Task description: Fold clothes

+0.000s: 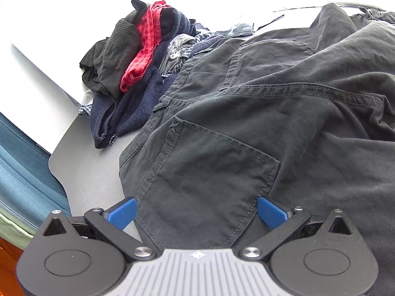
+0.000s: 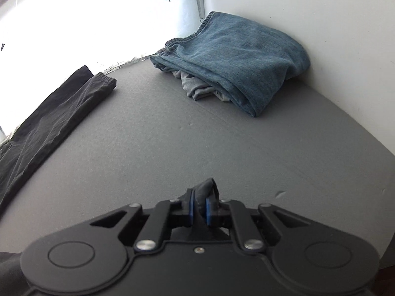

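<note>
Dark grey trousers (image 1: 259,113) lie spread on the grey table (image 1: 93,172), back pockets up. My left gripper (image 1: 197,212) is open, its blue pads on either side of the waistband edge by a back pocket. My right gripper (image 2: 200,209) is shut on a pinch of dark grey cloth (image 2: 207,190) just above the table (image 2: 172,148). A trouser leg (image 2: 49,123) lies flat at the left of the right wrist view.
A heap of unfolded clothes (image 1: 138,56), black, red check and navy, sits at the table's far left. Folded blue jeans (image 2: 237,59) on a grey garment lie in the far corner against a white wall (image 2: 321,24). The table's rounded edge (image 1: 56,170) is near my left gripper.
</note>
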